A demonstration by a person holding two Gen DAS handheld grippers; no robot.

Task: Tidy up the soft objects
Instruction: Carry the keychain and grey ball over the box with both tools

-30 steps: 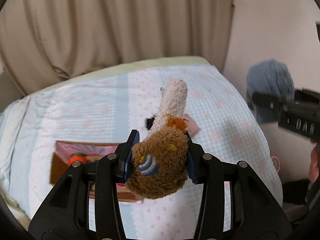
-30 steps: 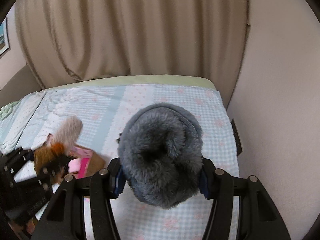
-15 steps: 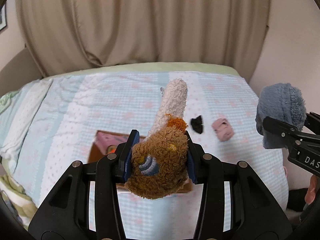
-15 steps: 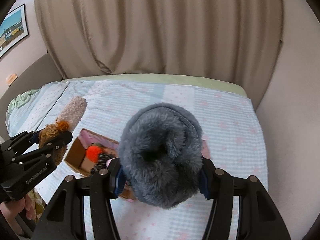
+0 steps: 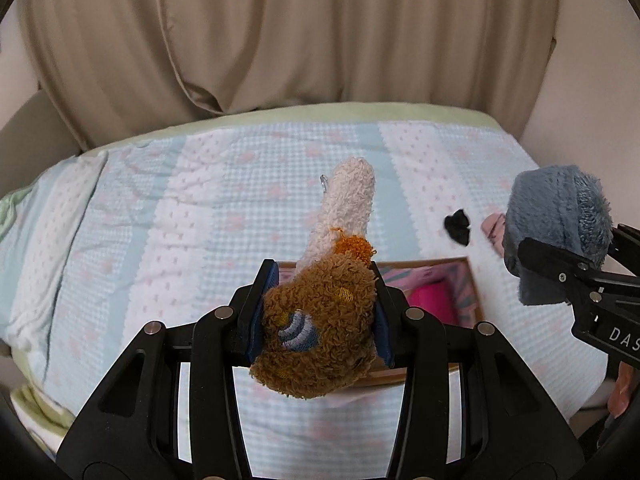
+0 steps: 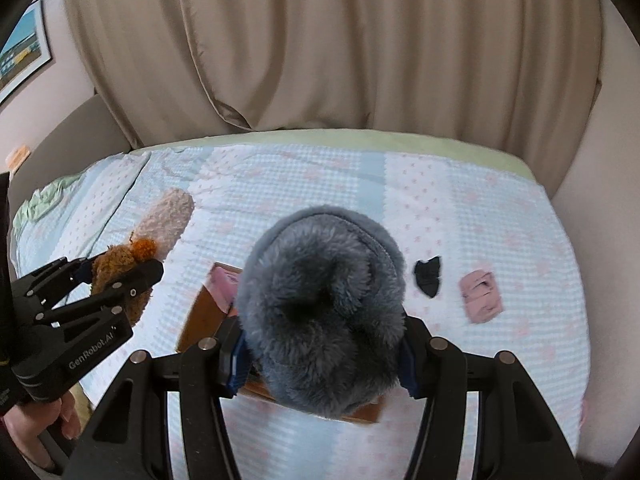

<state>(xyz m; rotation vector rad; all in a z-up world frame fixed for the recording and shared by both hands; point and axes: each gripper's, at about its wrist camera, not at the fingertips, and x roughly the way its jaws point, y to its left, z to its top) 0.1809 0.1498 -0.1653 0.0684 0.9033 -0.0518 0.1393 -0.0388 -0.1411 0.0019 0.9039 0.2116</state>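
Observation:
My left gripper [image 5: 320, 312] is shut on a brown plush toy [image 5: 320, 328] with a long cream part [image 5: 348, 204], held above the bed. It also shows at the left of the right wrist view [image 6: 120, 272]. My right gripper [image 6: 322, 348] is shut on a fluffy grey-blue soft item [image 6: 320, 300], also seen at the right of the left wrist view [image 5: 556, 224]. Below both lies an open cardboard box [image 5: 474, 292] with pink things inside [image 5: 434, 300]; its left wall shows in the right wrist view [image 6: 200, 312]. Both held items hide much of the box.
A small black cloth [image 6: 428, 276] and a folded pink cloth [image 6: 480, 296] lie on the checked bedspread [image 6: 320, 176] right of the box. Beige curtains [image 6: 320, 48] hang behind the bed. A wall [image 6: 600, 200] borders the bed's right side.
Both views have swung so the box now lies closer under the grippers. The black and pink cloths have come into the right wrist view. Both grips are unchanged.

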